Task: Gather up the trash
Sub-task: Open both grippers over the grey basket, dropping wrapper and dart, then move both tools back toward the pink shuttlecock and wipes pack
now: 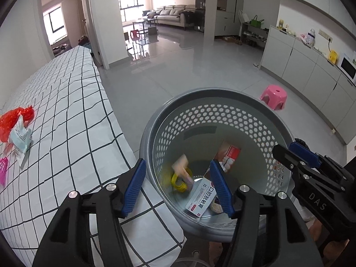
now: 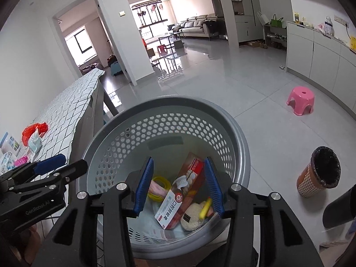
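Observation:
A grey perforated basket (image 1: 222,91) (image 2: 178,100) stands on the floor beside the table. Inside lie a white-and-red box (image 1: 201,197) (image 2: 171,209), a red box (image 1: 230,155) (image 2: 193,171), a yellow ring (image 1: 178,181) (image 2: 160,181) and a beige sponge (image 2: 193,217). My left gripper (image 1: 178,163) (image 2: 73,161) hangs open above the basket's near edge, with a blurred pinkish piece (image 1: 181,164) below its jaws, clear of the pads. My right gripper (image 2: 179,160) (image 1: 287,148) is open over the basket with nothing held. On the table lie a red plastic bag (image 1: 13,120) (image 2: 33,130) and a white wrapper (image 1: 21,140) (image 2: 35,142).
The table with a black-checked white cloth (image 1: 66,111) runs along the left. A pink stool (image 1: 273,96) (image 2: 301,100) stands on the grey tiled floor. A brown checkered bin with a black liner (image 2: 320,173) is to the right. White cabinets line the right wall.

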Demonstrator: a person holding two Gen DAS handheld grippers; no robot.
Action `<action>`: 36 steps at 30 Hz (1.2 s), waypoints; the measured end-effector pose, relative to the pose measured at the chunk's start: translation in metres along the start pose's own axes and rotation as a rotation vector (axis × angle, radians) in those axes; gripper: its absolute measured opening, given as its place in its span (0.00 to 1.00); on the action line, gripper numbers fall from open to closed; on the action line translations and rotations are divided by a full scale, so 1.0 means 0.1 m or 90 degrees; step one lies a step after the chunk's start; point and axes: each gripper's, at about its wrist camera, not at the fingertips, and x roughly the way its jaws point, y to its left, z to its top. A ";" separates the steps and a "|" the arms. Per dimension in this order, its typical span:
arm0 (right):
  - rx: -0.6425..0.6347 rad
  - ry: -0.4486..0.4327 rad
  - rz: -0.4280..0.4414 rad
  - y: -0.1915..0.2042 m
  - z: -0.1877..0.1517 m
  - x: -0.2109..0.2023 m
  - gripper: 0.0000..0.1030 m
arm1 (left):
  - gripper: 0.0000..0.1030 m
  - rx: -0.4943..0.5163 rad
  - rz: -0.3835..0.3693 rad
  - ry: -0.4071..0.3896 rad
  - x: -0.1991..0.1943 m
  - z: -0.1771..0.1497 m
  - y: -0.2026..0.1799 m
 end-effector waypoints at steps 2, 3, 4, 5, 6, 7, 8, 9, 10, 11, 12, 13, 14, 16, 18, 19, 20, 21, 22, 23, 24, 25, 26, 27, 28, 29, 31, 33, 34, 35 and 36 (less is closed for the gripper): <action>-0.001 0.000 0.000 0.00 0.00 -0.01 0.44 | 0.57 0.000 0.000 -0.001 -0.01 0.00 0.00; -0.002 0.000 0.000 0.00 0.00 -0.01 0.44 | 0.57 0.000 0.000 -0.001 -0.01 0.00 0.00; -0.004 0.000 0.000 0.02 0.00 -0.02 0.44 | 0.57 -0.001 0.000 -0.001 -0.02 0.00 0.00; -0.005 0.000 0.000 0.01 0.00 -0.01 0.44 | 0.57 -0.001 0.000 -0.002 -0.03 -0.01 0.00; -0.007 -0.001 -0.001 0.02 0.00 -0.02 0.44 | 0.57 -0.001 0.000 -0.003 -0.04 -0.01 0.01; -0.008 -0.001 -0.001 0.03 0.00 -0.03 0.44 | 0.58 0.000 0.000 -0.005 -0.05 -0.01 0.02; -0.009 -0.002 -0.001 0.04 0.01 -0.04 0.44 | 0.58 0.000 0.000 -0.008 -0.06 -0.01 0.03; -0.010 -0.003 -0.002 0.05 0.01 -0.05 0.44 | 0.59 0.000 0.002 -0.012 -0.09 -0.02 0.03; -0.012 -0.004 -0.003 0.07 0.01 -0.05 0.44 | 0.59 0.000 0.004 -0.015 -0.10 -0.02 0.04; -0.014 -0.004 -0.003 0.08 0.01 -0.06 0.44 | 0.59 0.000 0.005 -0.017 -0.11 -0.02 0.04; -0.016 -0.004 -0.004 0.09 0.02 -0.07 0.44 | 0.60 -0.001 0.006 -0.020 -0.13 -0.02 0.05; -0.018 -0.006 -0.005 0.11 0.02 -0.08 0.44 | 0.61 -0.003 0.005 -0.022 -0.15 -0.02 0.06; -0.020 -0.007 -0.005 0.12 0.01 -0.09 0.44 | 0.62 -0.006 0.003 -0.025 -0.17 -0.03 0.08; -0.024 -0.009 -0.006 0.15 0.01 -0.12 0.44 | 0.64 -0.009 0.001 -0.029 -0.21 -0.04 0.11; -0.029 -0.010 -0.005 0.19 0.01 -0.14 0.44 | 0.65 -0.011 0.000 -0.032 -0.23 -0.05 0.13; -0.030 -0.011 -0.005 0.22 0.01 -0.15 0.44 | 0.66 -0.012 -0.001 -0.032 -0.24 -0.06 0.15; -0.032 -0.012 -0.005 0.23 0.01 -0.16 0.44 | 0.66 -0.012 -0.001 -0.031 -0.25 -0.07 0.16; -0.033 -0.012 -0.005 0.25 0.01 -0.17 0.44 | 0.66 -0.014 -0.003 -0.030 -0.25 -0.07 0.17; -0.036 -0.011 -0.006 0.28 0.02 -0.18 0.45 | 0.66 -0.017 -0.004 -0.031 -0.27 -0.08 0.19; -0.040 -0.010 -0.008 0.31 0.02 -0.19 0.45 | 0.66 -0.021 -0.007 -0.035 -0.29 -0.09 0.22; -0.044 -0.010 -0.010 0.34 0.03 -0.20 0.45 | 0.66 -0.023 -0.009 -0.038 -0.30 -0.09 0.24; -0.049 -0.010 -0.012 0.37 0.03 -0.21 0.45 | 0.68 -0.027 -0.010 -0.040 -0.31 -0.10 0.27; -0.054 -0.012 -0.014 0.42 0.03 -0.24 0.45 | 0.69 -0.034 -0.012 -0.042 -0.34 -0.11 0.32; -0.055 -0.014 -0.013 0.45 0.02 -0.26 0.46 | 0.69 -0.037 -0.013 -0.043 -0.35 -0.11 0.35; -0.056 -0.020 -0.010 0.49 0.02 -0.29 0.48 | 0.69 -0.039 -0.014 -0.044 -0.37 -0.12 0.38; -0.056 -0.023 -0.008 0.53 0.01 -0.31 0.49 | 0.70 -0.040 -0.013 -0.046 -0.39 -0.12 0.42; -0.059 -0.024 -0.003 0.59 0.00 -0.34 0.49 | 0.70 -0.041 -0.007 -0.051 -0.44 -0.12 0.49; -0.068 -0.022 0.002 0.69 -0.02 -0.36 0.49 | 0.71 -0.044 -0.001 -0.060 -0.51 -0.14 0.57; -0.076 -0.022 0.005 0.76 -0.04 -0.36 0.49 | 0.72 -0.046 0.001 -0.064 -0.54 -0.15 0.60; -0.082 -0.022 0.007 0.80 -0.04 -0.38 0.50 | 0.74 -0.048 0.004 -0.068 -0.57 -0.16 0.64; -0.089 -0.023 0.008 0.85 -0.04 -0.39 0.51 | 0.75 -0.052 0.008 -0.075 -0.62 -0.17 0.70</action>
